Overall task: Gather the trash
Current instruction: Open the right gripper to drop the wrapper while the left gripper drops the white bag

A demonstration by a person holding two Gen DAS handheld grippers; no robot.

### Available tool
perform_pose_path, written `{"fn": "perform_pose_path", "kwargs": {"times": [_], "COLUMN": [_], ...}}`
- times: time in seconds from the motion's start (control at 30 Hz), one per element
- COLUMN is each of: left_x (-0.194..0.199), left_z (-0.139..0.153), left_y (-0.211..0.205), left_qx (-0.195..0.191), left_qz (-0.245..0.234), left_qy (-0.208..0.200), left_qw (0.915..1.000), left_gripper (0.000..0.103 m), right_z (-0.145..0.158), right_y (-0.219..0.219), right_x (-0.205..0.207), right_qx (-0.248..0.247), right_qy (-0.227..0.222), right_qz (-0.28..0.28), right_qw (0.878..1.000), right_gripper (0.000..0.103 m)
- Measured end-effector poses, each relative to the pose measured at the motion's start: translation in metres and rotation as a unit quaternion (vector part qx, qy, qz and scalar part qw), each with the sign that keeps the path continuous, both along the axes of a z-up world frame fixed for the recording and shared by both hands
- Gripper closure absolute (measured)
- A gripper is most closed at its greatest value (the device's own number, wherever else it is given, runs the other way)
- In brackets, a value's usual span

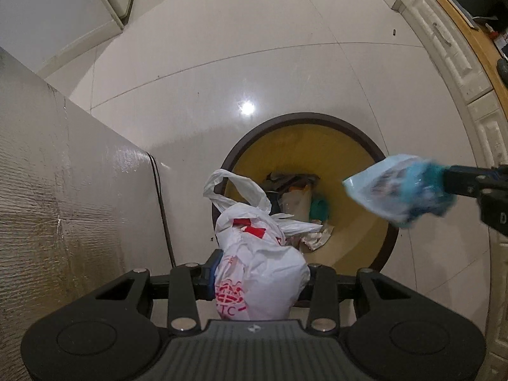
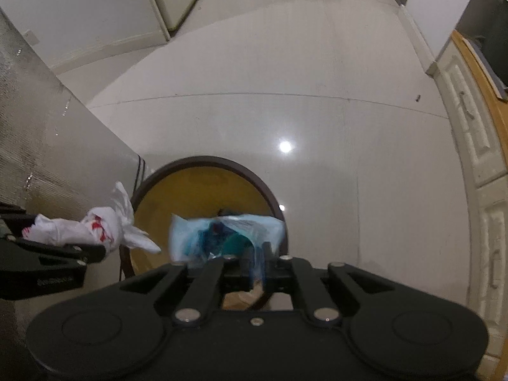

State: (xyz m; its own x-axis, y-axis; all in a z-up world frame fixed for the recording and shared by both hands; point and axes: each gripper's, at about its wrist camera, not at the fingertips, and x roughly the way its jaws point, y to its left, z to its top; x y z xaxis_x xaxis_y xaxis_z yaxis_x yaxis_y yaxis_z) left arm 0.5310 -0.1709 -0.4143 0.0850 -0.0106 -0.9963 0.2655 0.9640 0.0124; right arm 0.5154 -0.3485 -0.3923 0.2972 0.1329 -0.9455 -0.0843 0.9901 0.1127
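The left gripper (image 1: 258,281) clamps a knotted white bag (image 1: 254,263) with red print above the bin (image 1: 304,190). The right gripper (image 2: 254,262) pinches a crumpled pale blue bag (image 2: 222,235) there.

1. Left wrist: looking almost straight down, close above the round bin (image 1: 304,190)
2. Right wrist: looking steeply down over the same bin (image 2: 203,197)
3. Both seeing bin, pale floor (image 1: 254,47), each other's gripper
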Motion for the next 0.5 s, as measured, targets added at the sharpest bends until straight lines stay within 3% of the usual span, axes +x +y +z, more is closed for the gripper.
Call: {"fn": "perform_pose_path", "kwargs": {"times": [0.1, 0.37, 0.47, 0.5], "left_x": [0.0023, -0.002, -0.0022, -0.0017], "left_z": [0.0004, 0.0013, 0.0066, 0.0068], "left_y": [0.0003, -0.0044, -0.0061, -0.0058], "left_qx": [-0.008, -0.046, -0.057, -0.057], "left_qz": [0.0, -0.005, -0.001, 0.002], "left_qy": [0.002, -0.011, -0.032, -0.034], "left_qw": [1.0, 0.9989, 0.9979, 0.9978], "left_gripper": [0.062, 0.062, 0.055, 0.047], "right_z": [-0.0021, -0.0081, -0.0112, -0.0121], "right_y": [0.0025, 0.0078, 0.0062, 0.006], "right_x": [0.001, -0.0002, -0.0015, -0.002], "right_qx": [0.011, 0.001, -0.001, -0.001], "right_qy": [-0.012, 0.016, 0.028, 0.031], "right_qz": [0.001, 0.026, 0.031, 0.033], "right_qw": [1.0, 1.0, 0.999, 0.999], "right_gripper": [0.074, 0.073, 0.073, 0.073]}}
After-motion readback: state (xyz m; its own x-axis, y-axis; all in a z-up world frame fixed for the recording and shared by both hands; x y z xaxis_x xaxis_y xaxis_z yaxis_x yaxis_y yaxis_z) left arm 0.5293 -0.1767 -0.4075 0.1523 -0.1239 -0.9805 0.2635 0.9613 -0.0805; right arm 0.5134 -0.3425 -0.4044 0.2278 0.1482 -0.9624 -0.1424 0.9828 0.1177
